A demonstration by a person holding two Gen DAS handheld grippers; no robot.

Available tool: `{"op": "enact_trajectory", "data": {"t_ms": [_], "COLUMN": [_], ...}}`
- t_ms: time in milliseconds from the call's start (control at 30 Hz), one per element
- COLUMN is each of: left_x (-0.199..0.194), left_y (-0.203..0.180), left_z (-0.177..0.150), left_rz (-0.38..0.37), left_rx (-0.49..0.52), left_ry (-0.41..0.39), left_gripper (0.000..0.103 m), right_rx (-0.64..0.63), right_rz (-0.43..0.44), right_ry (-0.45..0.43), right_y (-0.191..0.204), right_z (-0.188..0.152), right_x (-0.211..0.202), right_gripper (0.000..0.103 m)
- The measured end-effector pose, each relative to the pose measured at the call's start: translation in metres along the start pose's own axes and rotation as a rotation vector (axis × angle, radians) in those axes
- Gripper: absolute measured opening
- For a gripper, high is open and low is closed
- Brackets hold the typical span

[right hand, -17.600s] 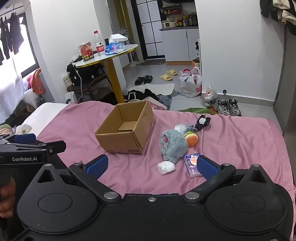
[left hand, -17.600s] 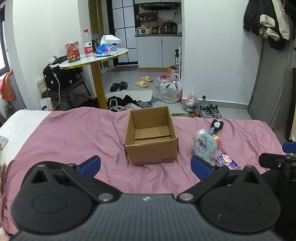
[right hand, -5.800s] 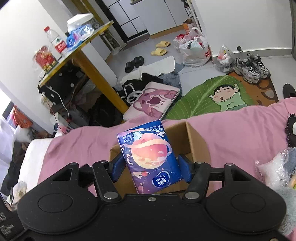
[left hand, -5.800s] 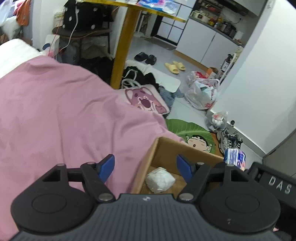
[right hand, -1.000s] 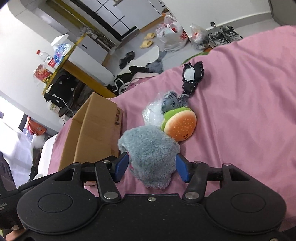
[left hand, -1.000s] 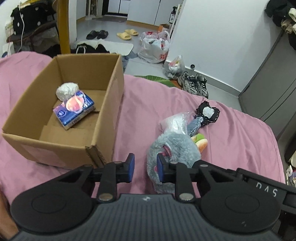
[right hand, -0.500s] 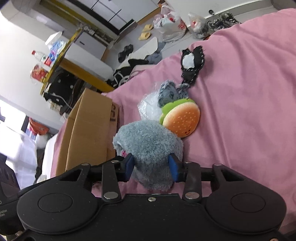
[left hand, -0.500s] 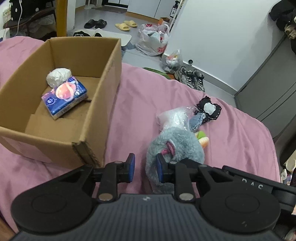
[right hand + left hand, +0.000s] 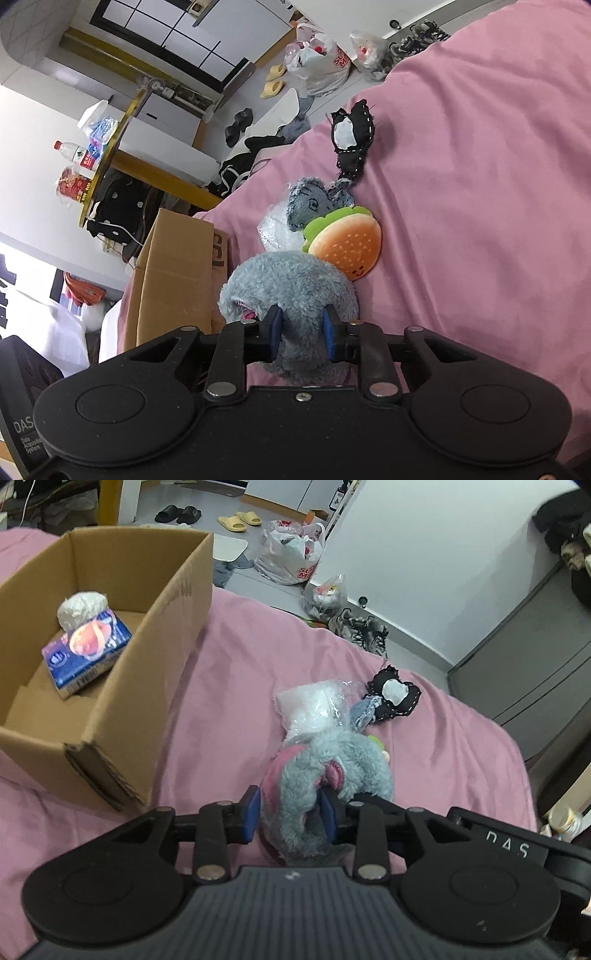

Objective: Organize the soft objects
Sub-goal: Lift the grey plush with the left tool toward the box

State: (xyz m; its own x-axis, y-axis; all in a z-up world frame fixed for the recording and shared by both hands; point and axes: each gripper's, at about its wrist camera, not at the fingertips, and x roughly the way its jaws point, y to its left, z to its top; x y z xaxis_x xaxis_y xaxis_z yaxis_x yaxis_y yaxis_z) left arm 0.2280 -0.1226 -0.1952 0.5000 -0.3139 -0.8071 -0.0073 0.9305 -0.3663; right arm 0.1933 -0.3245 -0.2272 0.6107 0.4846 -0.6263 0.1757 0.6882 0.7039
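A fluffy grey and pink plush toy lies on the pink bedspread. My left gripper is shut on its near end. My right gripper is also shut on the same grey plush toy. The open cardboard box stands to the left and holds a blue tissue pack and a white wad. Beyond the plush lie a burger plush, a small grey toy, a clear plastic bag and a black and white fabric piece.
The bed's far edge drops to a floor with shoes, plastic bags and slippers. A yellow round table with a bottle stands behind the box. A grey cabinet is at the right.
Both grippers have closed onto the grey plush toy; the right jaws narrowed from wide around it to pinching it, and the left jaws now hold its other side.
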Motion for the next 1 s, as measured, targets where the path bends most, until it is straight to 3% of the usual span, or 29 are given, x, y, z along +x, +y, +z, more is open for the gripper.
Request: {"op": "enact_trajectory", "data": {"t_ms": [300, 1000], "left_x": [-0.012, -0.093], "left_y": [0.006, 0.003], "left_z": [0.001, 0.007], "left_rz": [-0.048, -0.118], "left_rx": [-0.061, 0.001], "left_ry": [-0.021, -0.132], "left_gripper": [0.021, 0.020], "right_rx": [-0.059, -0.148], "right_rz": [-0.001, 0.015], "right_ry": [-0.032, -0.159], "right_y": [0.015, 0.075], "right_z": [-0.005, -0.021], "right_x": [-0.009, -0.060], "right_gripper": [0.018, 0.018]}}
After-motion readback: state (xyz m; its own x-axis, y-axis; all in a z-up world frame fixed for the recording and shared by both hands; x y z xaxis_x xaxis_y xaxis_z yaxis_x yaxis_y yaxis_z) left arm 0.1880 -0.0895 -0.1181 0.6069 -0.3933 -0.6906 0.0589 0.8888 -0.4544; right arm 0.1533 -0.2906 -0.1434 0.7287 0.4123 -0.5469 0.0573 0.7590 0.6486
